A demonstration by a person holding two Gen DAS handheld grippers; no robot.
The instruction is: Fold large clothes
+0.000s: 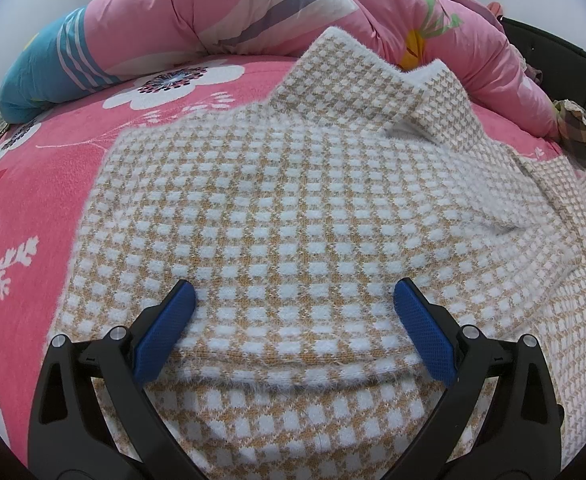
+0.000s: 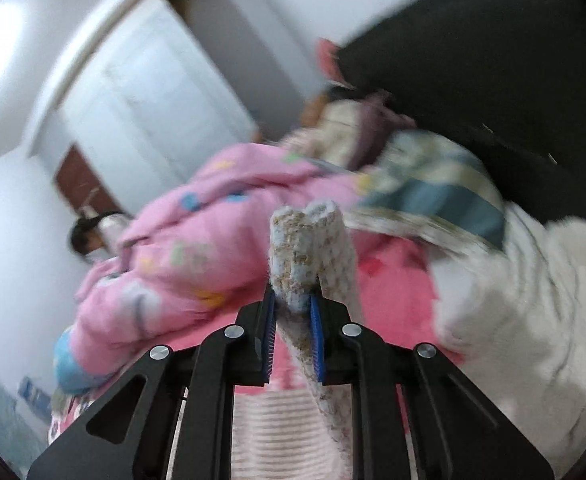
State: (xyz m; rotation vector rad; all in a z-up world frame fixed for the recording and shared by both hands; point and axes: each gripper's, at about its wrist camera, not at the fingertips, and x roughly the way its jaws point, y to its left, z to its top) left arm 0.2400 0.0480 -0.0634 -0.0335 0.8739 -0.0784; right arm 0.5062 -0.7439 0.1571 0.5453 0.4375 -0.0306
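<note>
Blue-padded left gripper [image 1: 295, 296] is hovering low, jaws spread wide apart, over the checked sweater [image 1: 293, 208], which is lying flat on the pink floral bed [image 1: 33, 184]. Its long axis is running straight ahead of the jaws, collar pointing away. Beyond the collar, a pink quilt [image 1: 253, 4] is piling up across the way. Over on the right gripper [image 2: 293, 312], jaws are clamped on a bunched fold of the sweater [image 2: 305, 248], lifting it upright, with the quilt [image 2: 197, 248] blurring behind it.
</note>
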